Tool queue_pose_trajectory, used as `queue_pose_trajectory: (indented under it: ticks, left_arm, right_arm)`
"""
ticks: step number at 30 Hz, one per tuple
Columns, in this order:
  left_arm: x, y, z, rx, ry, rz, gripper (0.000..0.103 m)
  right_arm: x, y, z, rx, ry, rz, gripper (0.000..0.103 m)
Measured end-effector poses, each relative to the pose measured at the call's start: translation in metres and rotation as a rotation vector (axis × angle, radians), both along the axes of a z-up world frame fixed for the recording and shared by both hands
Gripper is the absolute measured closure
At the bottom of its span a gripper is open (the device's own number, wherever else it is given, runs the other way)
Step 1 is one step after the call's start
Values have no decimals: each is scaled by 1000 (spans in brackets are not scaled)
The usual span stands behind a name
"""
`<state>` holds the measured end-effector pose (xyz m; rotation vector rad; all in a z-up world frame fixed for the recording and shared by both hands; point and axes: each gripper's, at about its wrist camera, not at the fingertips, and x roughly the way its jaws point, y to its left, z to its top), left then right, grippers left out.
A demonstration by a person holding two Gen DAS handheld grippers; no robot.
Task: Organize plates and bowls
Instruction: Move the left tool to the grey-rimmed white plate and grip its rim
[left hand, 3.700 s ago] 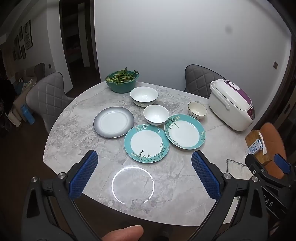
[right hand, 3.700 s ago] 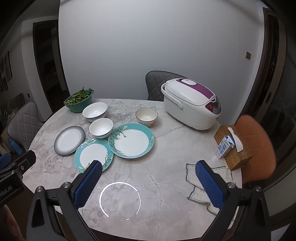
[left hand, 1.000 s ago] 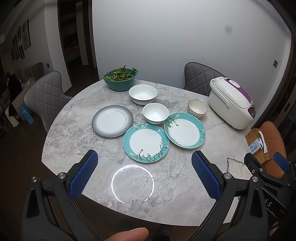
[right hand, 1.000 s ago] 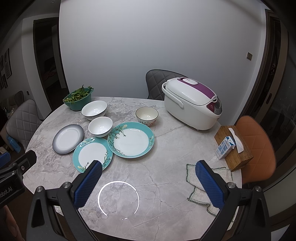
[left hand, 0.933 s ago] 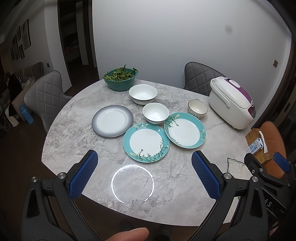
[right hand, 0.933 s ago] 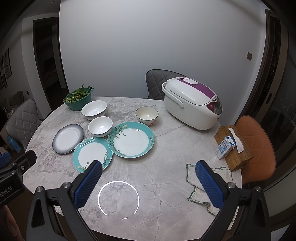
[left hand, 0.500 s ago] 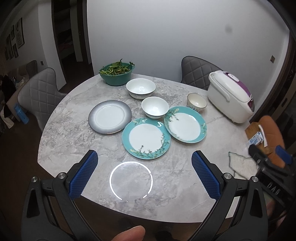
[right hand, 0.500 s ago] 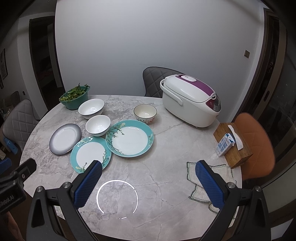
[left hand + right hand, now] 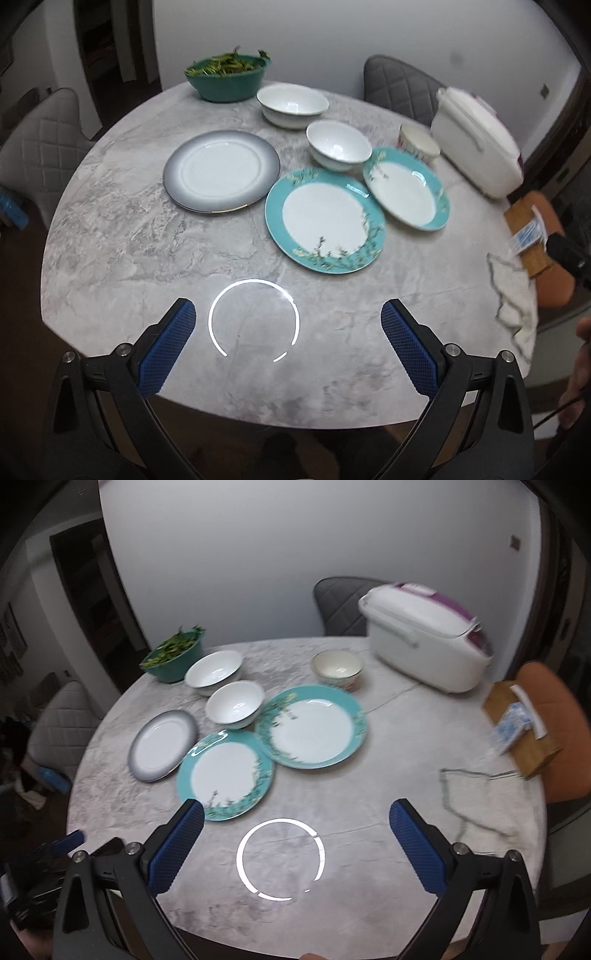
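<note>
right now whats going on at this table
A person holds two grippers over the near edge of the marble table; the left gripper and right gripper are both open and empty. Nothing is picked up yet. Two teal plates, a grey plate and three bowls sit unstacked, beside a rice cooker.

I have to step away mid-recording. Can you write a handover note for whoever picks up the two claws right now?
Left claw: open, empty, above the near edge of the grey marble table.
Right claw: open, empty, likewise.
Plates: grey-rimmed white plate, teal floral plate, second teal floral plate, all lying separately.
Bowls: large white bowl, smaller white bowl, small cream bowl, all separate.
The green bowl of greens holds food.
Done: nothing stacked.
Left: all plates and bowls.
</note>
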<state>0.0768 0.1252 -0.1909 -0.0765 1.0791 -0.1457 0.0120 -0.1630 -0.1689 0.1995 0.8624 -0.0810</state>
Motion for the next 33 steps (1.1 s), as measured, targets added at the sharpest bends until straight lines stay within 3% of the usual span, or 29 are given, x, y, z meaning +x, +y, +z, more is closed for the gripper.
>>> queue_pose_trajectory:
  ticks: [2, 4, 9, 11, 13, 17, 18, 20, 23, 25, 28, 30, 33]
  left_arm:
    - [19, 10, -15, -28, 8, -26, 8]
    - [39, 21, -23, -42, -1, -9, 8]
    - [89, 55, -28, -87, 42, 33, 7]
    - [113, 73, -29, -45, 89, 37, 8]
    - [143, 105, -32, 4, 137, 106, 8]
    - [199, 164, -39, -2, 91, 159, 8]
    - [215, 176, -45, -8, 96, 141, 8]
    - [247, 197, -62, -6, 106, 93, 9]
    - [288, 211, -88, -9, 146, -23, 26]
    - [309, 212, -106, -19, 168, -136, 34]
    - [327, 216, -124, -44, 202, -226, 45]
    - [333, 219, -133, -107, 230, -258, 56]
    - [346, 226, -143, -156, 261, -277, 60]
  right_arm:
    - [15, -2, -16, 85, 52, 19, 13]
    - [30, -4, -26, 172, 72, 34, 13]
    - [90, 20, -29, 239, 24, 162, 13]
    - [115, 36, -29, 280, 40, 214, 13]
    - [137, 53, -25, 338, 31, 282, 13]
    - [185, 95, -32, 357, -8, 390, 13]
    - [199, 104, -40, 376, 3, 412, 14]
    - [229, 122, -58, 385, 46, 435, 28]
    - [260, 141, -83, 388, 147, 419, 37]
    - [272, 147, -98, 430, 174, 401, 37]
    - [289, 154, -125, 391, 237, 350, 37]
    - [296, 153, -139, 395, 276, 321, 37]
    - [303, 151, -153, 401, 310, 302, 41]
